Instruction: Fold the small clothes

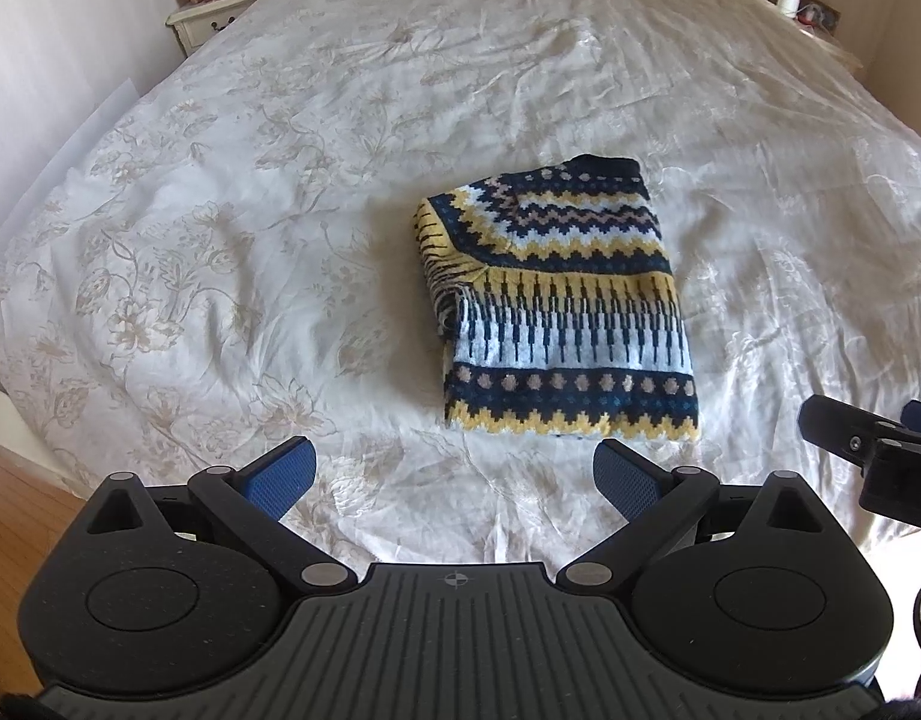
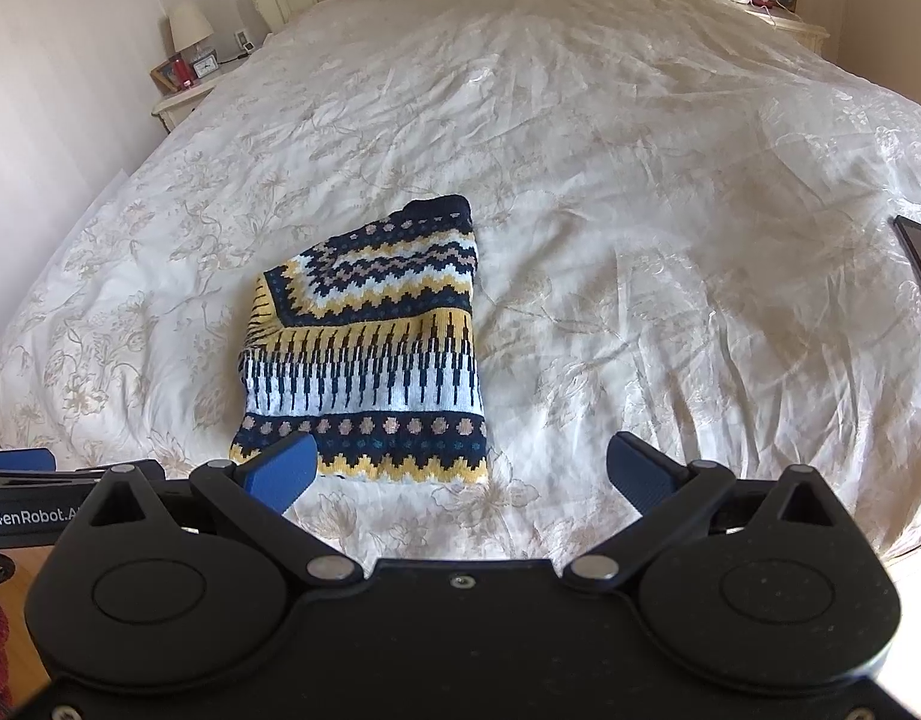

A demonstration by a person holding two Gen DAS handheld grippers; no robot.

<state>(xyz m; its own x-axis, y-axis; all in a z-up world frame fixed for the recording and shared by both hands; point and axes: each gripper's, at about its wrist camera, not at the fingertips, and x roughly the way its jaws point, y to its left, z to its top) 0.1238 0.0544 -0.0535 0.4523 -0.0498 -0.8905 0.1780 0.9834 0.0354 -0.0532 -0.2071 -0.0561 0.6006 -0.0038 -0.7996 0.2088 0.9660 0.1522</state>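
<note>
- Sweater [image 1: 556, 306] lies folded in a compact block on the bed [image 1: 280, 180], toward the foot edge, nearer the middle than either side.
- Left tool [image 1: 454, 477] wide, empty, just short of the sweater's near hem.
- Right tool [image 2: 460, 474] wide, empty, left finger [image 2: 283, 471] over the hem corner.
- Risk: the left side looks bunched, with a tucked layer bulging; pinching one layer there would likely pull the fold apart.
- Risk: the duvet is soft and creased; a low grab could catch bedding with the knit.
- Risk: tools sit close together; could clash at the hem.
</note>
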